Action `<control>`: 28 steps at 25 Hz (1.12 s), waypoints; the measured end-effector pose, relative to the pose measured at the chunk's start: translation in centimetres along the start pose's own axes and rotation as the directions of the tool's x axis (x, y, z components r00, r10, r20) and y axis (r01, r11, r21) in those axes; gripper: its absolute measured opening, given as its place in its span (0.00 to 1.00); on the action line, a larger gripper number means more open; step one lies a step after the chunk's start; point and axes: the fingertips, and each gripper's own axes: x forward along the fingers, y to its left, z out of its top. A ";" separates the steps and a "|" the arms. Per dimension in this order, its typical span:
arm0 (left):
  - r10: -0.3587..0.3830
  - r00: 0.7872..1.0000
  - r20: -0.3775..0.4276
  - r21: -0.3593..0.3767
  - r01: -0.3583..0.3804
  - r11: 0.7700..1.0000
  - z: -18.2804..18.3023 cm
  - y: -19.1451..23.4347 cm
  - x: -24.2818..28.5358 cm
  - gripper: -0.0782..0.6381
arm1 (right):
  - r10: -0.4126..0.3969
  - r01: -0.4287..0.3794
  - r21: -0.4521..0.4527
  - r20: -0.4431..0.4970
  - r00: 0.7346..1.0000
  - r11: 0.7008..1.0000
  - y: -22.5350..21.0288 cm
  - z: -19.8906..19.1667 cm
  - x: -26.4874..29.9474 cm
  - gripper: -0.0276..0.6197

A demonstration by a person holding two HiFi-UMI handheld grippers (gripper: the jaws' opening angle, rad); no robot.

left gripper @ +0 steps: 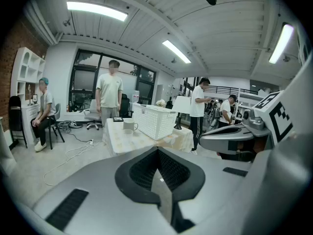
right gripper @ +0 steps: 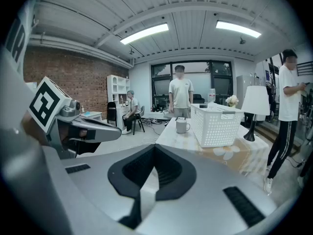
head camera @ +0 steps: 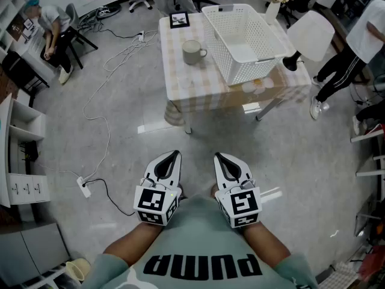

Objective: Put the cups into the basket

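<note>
- The left gripper (head camera: 174, 155): jaws fully together, nothing between the pads (its own view shows the tips meeting). It is held before the person's shirt (head camera: 204, 245), above the floor (head camera: 120, 131) and well apart from the table (head camera: 180, 92).
- The right gripper (head camera: 218, 157): jaws closed tip to tip, empty. It sits near the left gripper at the same level.
- The cup (head camera: 192, 52): grey, handled, upright on the table's far half, nearer its left edge, outside the basket and just beside it.
- The basket (head camera: 249, 71): white, perforated, on the table's right half.
</note>
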 end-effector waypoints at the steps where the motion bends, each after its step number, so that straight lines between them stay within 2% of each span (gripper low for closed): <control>1: 0.000 1.000 0.000 0.000 0.000 1.000 0.1 0.1 0.0 0.11 | 0.002 -0.002 0.003 -0.001 1.000 1.000 0.1 0.1 0.1 0.06; 11: -0.010 1.000 0.003 0.004 0.010 1.000 0.0 0.8 0.1 0.11 | -0.004 0.004 0.019 0.006 1.000 1.000 0.7 0.6 0.6 0.06; 18: -0.033 0.999 0.011 0.013 0.033 0.999 0.5 2.4 -0.6 0.11 | -0.053 0.053 0.034 0.005 0.999 0.998 1.1 1.1 1.2 0.06; 28: -0.072 0.997 0.029 0.044 0.071 0.997 1.1 6.8 -2.6 0.11 | -0.137 0.135 0.055 0.036 0.990 0.989 4.2 2.8 3.1 0.06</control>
